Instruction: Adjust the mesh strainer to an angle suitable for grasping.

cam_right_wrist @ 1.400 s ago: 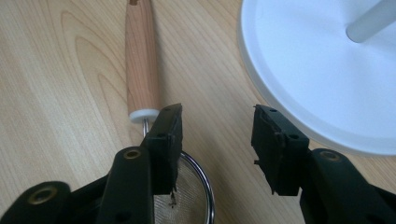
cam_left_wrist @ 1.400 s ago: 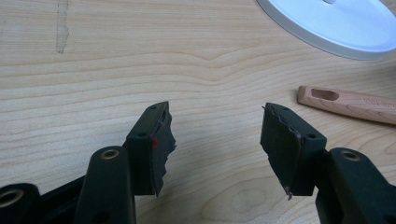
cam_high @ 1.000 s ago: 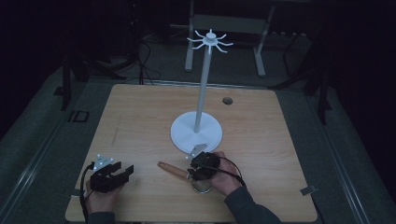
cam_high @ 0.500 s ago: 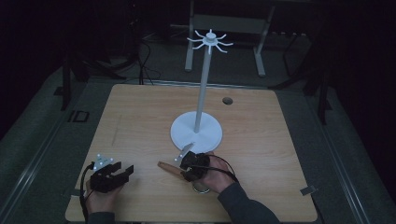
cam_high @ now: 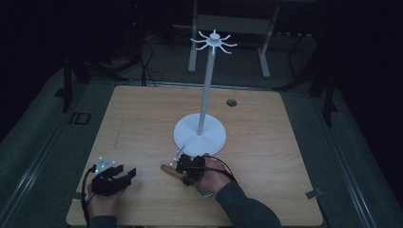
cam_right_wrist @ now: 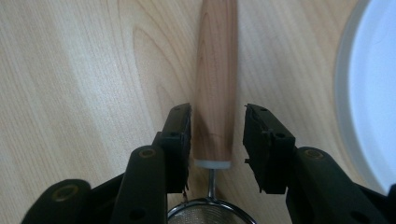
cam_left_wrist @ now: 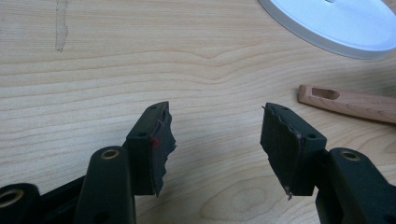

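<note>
A small strainer lies flat near the table's front edge; its wooden handle [cam_high: 167, 169] points left, and its wire mesh bowl [cam_high: 205, 192] sits partly under the person's right hand. In the right gripper view, my right gripper [cam_right_wrist: 218, 116] is open. Its jaws stand either side of the handle [cam_right_wrist: 215, 84], close to the metal collar, with a small gap on the right side. The mesh rim [cam_right_wrist: 210, 214] shows just below. My left gripper [cam_high: 124, 176] rests low at the front left, open with nothing in it [cam_left_wrist: 215, 126], and the handle's hanging-hole end [cam_left_wrist: 350, 100] lies to its right.
A tall white hook stand rises from a round base [cam_high: 199, 135] at mid-table, with its spoked hooks [cam_high: 214, 42] at the top. The base edge [cam_right_wrist: 373, 93] lies close to the right gripper. A dark round hole [cam_high: 231, 102] marks the far table.
The right gripper has slid left from over the mesh bowl to straddle the wooden handle. The left gripper has stayed put.
</note>
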A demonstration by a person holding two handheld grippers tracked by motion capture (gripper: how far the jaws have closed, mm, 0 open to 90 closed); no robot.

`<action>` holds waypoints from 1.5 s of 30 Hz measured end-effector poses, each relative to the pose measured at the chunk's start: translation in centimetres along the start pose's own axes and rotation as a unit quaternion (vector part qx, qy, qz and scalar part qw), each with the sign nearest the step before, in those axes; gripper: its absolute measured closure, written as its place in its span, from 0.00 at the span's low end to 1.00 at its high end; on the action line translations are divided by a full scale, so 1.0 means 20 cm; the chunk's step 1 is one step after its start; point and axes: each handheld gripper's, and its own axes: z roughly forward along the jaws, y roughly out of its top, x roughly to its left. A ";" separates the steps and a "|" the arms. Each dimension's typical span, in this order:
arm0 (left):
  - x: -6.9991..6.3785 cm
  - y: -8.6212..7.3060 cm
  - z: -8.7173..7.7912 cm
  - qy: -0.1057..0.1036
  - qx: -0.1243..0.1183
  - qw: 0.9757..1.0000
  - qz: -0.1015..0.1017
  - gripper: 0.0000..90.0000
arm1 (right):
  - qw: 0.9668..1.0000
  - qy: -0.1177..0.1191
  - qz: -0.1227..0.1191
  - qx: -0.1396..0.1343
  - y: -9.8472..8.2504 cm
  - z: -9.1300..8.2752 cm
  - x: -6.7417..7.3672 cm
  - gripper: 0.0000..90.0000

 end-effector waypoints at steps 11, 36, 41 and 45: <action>0.00 0.00 0.00 -0.001 0.002 1.000 0.001 0.48 | 0.999 0.014 0.002 0.033 0.01 0.04 -0.02 0.74; 0.00 0.00 0.00 -0.002 0.002 1.000 -0.001 0.48 | 0.998 0.019 0.016 0.054 0.02 0.07 -0.03 0.77; 0.00 0.00 0.00 -0.002 0.003 1.000 0.000 0.48 | 0.999 0.005 0.015 0.036 0.00 0.04 -0.02 0.77; 0.00 0.00 0.00 -0.002 0.002 1.000 0.000 0.48 | 1.000 -0.007 0.026 0.005 -0.03 0.00 -0.03 0.77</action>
